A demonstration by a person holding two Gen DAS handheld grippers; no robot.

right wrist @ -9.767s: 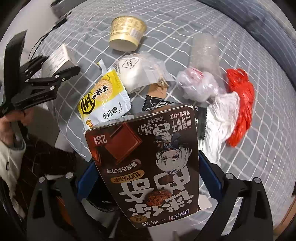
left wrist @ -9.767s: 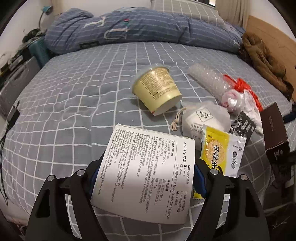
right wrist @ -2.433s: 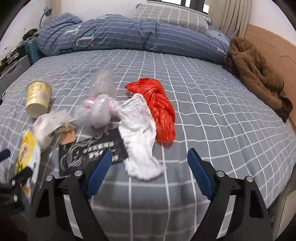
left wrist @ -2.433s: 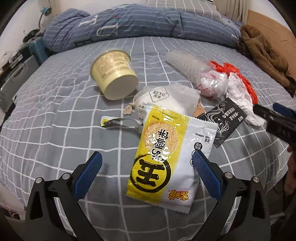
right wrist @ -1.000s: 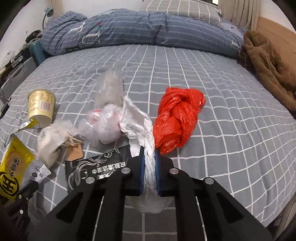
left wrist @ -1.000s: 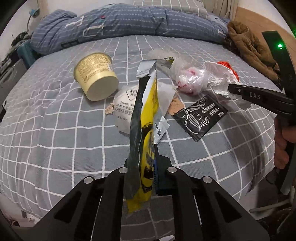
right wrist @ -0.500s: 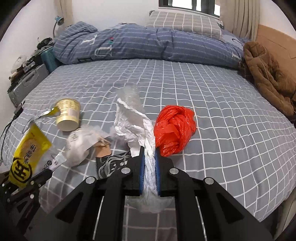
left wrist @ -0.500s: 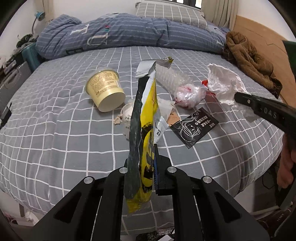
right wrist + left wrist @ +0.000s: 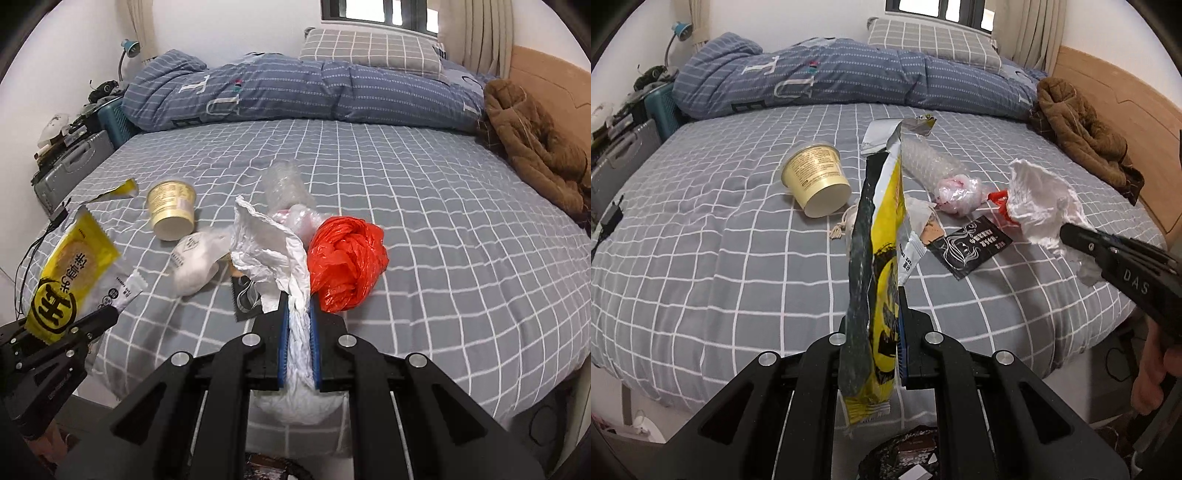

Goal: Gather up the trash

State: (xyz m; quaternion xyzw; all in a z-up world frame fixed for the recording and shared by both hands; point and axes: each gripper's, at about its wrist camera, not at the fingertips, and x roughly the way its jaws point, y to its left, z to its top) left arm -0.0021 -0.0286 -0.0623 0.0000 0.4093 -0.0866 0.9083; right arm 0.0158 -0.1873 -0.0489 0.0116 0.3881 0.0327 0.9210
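— Lifted since half a second ago: yellow snack packet [image 9: 877, 236], clamped edge-on in our left gripper [image 9: 882, 332], above the bed [image 9: 701, 221].
— Our right gripper [image 9: 298, 332]: pinching white crumpled bag [image 9: 269, 247], raised beside red bag [image 9: 347, 258].

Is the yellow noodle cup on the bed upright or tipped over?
Tipped over: the cup lies on its side on the bed, base toward the camera.

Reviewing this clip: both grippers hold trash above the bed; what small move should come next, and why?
Probably lower both loads toward the dark trash container below. The left gripper pinches the yellow snack wrapper, and the right gripper pinches the white crumpled bag, both lifted off the bed.
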